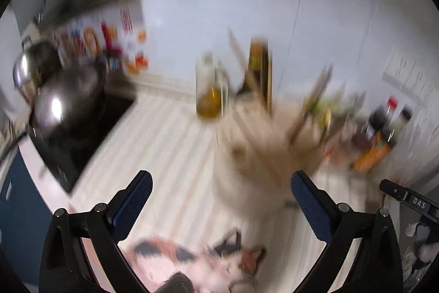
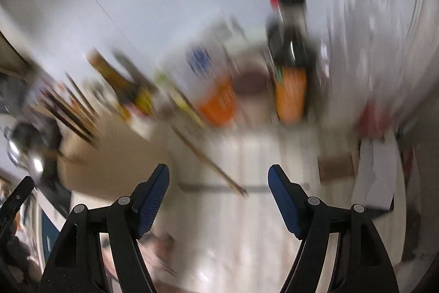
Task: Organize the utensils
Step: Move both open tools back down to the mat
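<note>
Both views are badly motion-blurred. A cream utensil holder (image 1: 263,155) stands on the pale counter with several chopsticks sticking out of it. My left gripper (image 1: 221,180) is open and empty just in front of the holder. In the right wrist view the same holder (image 2: 115,161) sits at the left, with dark chopsticks (image 2: 71,111) leaning out. A loose chopstick (image 2: 208,158) lies on the counter just beyond my right gripper (image 2: 218,173), which is open and empty.
Oil bottle (image 1: 210,92) and dark sauce bottle (image 1: 259,73) stand behind the holder. Pots (image 1: 65,95) sit on the black cooktop at left. Sauce bottles (image 2: 290,67) and an orange packet (image 2: 219,103) crowd the back wall. A patterned cloth (image 1: 192,262) lies near the front edge.
</note>
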`<state>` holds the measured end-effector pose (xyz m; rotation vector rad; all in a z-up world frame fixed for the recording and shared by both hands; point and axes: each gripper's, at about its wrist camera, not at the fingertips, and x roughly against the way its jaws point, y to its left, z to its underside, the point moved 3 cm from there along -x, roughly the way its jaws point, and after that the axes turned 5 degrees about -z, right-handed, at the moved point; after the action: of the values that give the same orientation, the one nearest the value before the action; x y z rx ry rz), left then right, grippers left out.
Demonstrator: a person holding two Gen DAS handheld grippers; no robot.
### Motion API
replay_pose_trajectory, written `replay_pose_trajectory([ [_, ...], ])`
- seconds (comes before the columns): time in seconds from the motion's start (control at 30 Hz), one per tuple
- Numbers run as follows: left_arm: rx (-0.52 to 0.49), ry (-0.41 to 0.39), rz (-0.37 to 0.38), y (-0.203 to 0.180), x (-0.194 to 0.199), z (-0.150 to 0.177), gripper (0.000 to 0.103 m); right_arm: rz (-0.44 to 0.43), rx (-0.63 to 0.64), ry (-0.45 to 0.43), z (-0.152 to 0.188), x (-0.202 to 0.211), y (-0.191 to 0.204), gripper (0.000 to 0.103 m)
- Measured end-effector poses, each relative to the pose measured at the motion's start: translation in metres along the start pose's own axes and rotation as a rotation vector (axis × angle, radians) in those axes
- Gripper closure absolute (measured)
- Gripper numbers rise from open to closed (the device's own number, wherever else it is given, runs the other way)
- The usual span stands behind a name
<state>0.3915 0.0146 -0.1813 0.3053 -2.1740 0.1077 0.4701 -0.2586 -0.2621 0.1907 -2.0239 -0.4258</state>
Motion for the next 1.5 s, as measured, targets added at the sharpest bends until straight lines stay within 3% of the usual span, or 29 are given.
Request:
replay_pose_trajectory([
  [0.17, -0.030, 0.166, -0.077, -0.023, -0.060, 0.054, 0.000, 0.031, 0.054, 0.139, 0.021, -0.056, -0.023, 0.029],
  [0.23, -0.037, 0.217, -0.109, -0.030, -0.084, 0.072, 0.000, 0.027, 0.104, 0.176, 0.026, -0.078, -0.022, 0.043],
  [0.33, -0.037, 0.269, -0.151, -0.038, -0.114, 0.090, 0.000, 0.040, 0.180, 0.213, 0.028, -0.107, -0.014, 0.055],
  [0.5, -0.036, 0.300, -0.194, -0.041, -0.136, 0.104, 0.000, 0.051, 0.290, 0.253, 0.027, -0.148, 0.006, 0.063],
  [0.57, -0.034, 0.308, -0.199, -0.042, -0.140, 0.103, 0.000, 0.057, 0.308, 0.272, 0.028, -0.157, 0.009, 0.074],
  [0.6, -0.034, 0.306, -0.203, -0.042, -0.141, 0.102, 0.000, 0.054, 0.317, 0.287, 0.030, -0.162, 0.010, 0.084],
  [0.73, -0.050, 0.307, -0.208, -0.044, -0.145, 0.103, 0.000, 0.070, 0.345, 0.269, 0.031, -0.165, 0.014, 0.103],
  [0.9, -0.071, 0.307, -0.218, -0.043, -0.142, 0.104, 0.000, 0.056, 0.333, 0.229, 0.034, -0.151, 0.016, 0.103],
  [1.0, -0.078, 0.313, -0.204, -0.041, -0.135, 0.107, 0.000, 0.005, 0.295, 0.202, 0.044, -0.119, 0.018, 0.103],
  [1.17, -0.125, 0.313, -0.158, -0.040, -0.112, 0.122, 0.000, -0.057, 0.203, 0.242, 0.111, -0.076, 0.014, 0.103],
  [1.3, -0.152, 0.357, -0.121, -0.046, -0.107, 0.141, 0.000, -0.119, 0.068, 0.319, 0.178, -0.074, 0.007, 0.103],
  [1.47, -0.171, 0.410, -0.071, -0.067, -0.108, 0.158, 0.000, -0.175, -0.047, 0.384, 0.203, -0.086, -0.009, 0.101],
  [1.5, -0.172, 0.407, -0.062, -0.071, -0.107, 0.157, 0.000, -0.175, -0.054, 0.364, 0.201, -0.079, -0.015, 0.092],
])
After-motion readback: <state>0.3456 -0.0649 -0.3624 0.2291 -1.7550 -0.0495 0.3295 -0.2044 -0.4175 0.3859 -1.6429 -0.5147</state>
